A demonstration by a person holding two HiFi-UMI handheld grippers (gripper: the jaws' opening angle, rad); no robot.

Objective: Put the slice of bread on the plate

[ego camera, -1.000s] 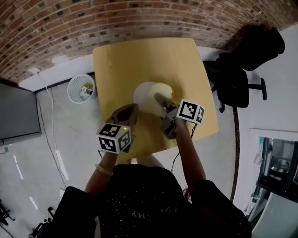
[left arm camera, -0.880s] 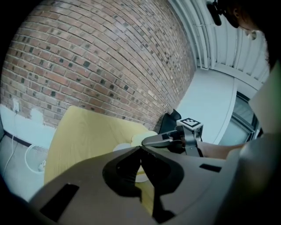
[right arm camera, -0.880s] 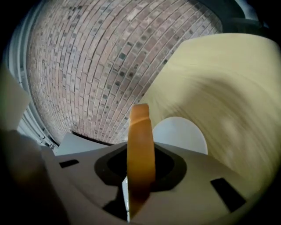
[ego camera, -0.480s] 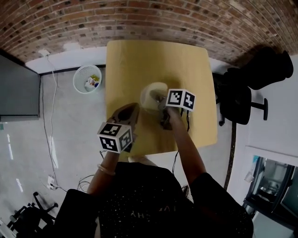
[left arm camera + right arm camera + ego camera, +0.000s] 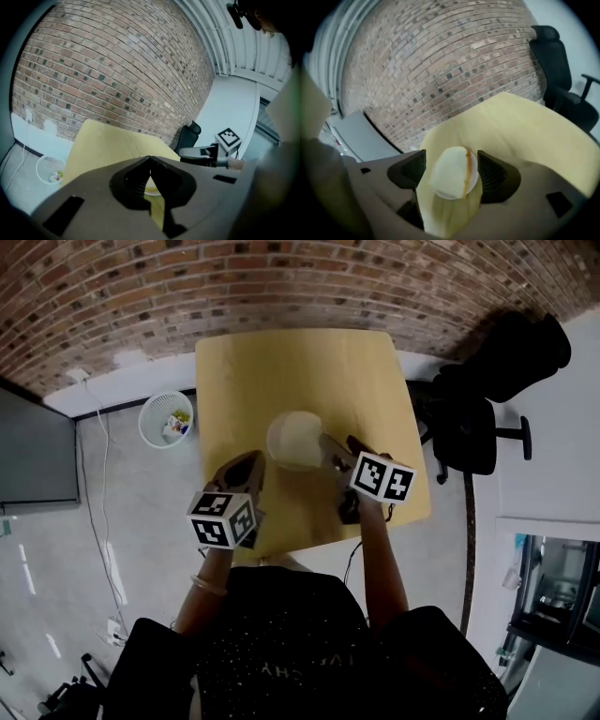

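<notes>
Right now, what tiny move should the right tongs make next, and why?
Probably draw the right tongs back from the plate. The bread already lies on the plate. The tongs are opening and stand wide on either side of it without touching, so nothing seems left to hold.

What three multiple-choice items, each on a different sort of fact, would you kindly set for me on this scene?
1. Where does the slice of bread lie?
A. on the plate
B. on the bare table
C. on the floor

2. What colour is the wastebasket?
A. black
B. white
C. red

3. How do the jaws of the left hand-held gripper stand?
A. wide apart
B. shut on the bread
C. together, with nothing between them

Answers: 1 A, the right gripper view shows the slice resting on the round plate. 2 B, its mesh wall is white in the head view. 3 C, the tips meet in the left gripper view.
</notes>
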